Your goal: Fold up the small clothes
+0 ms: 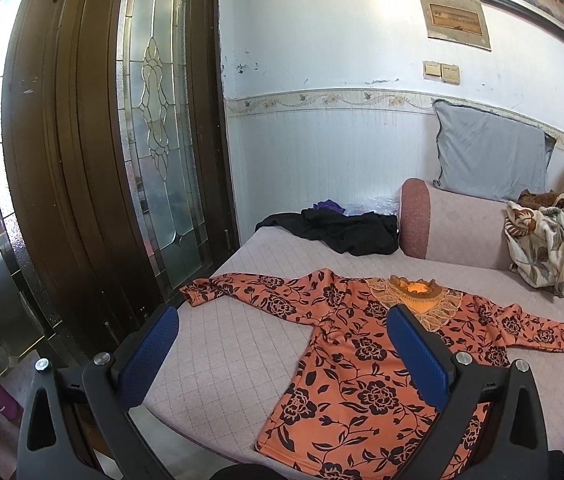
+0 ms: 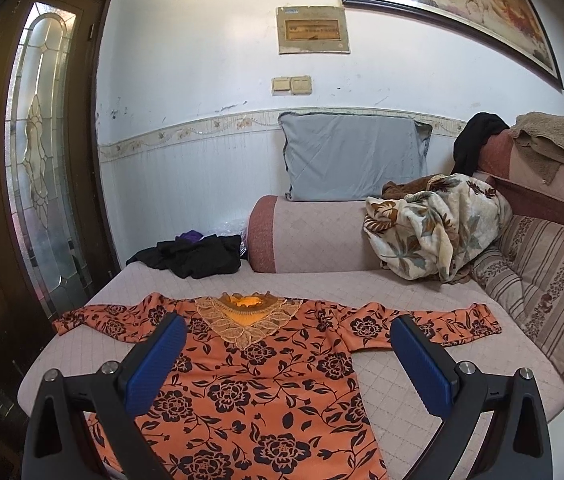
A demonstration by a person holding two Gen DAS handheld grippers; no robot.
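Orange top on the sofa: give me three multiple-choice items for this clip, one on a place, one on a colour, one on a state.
1. Where does the black garment lie?
A. On the orange top
B. Beyond the top, at the seat's far end near the door
C. On the grey pillow

2. What colour are the flowers on the orange top?
A. White
B. Green
C. Black

3. How does the top lie?
A. Spread flat, both sleeves out
B. Folded in half
C. Bunched in a heap

Answers:
1 B: it lies past the collar, beside the armrest.
2 C: dark roses and leaves cover the orange cloth.
3 A: sleeves stretch to both sides; the left gripper and right gripper stand open, holding nothing.
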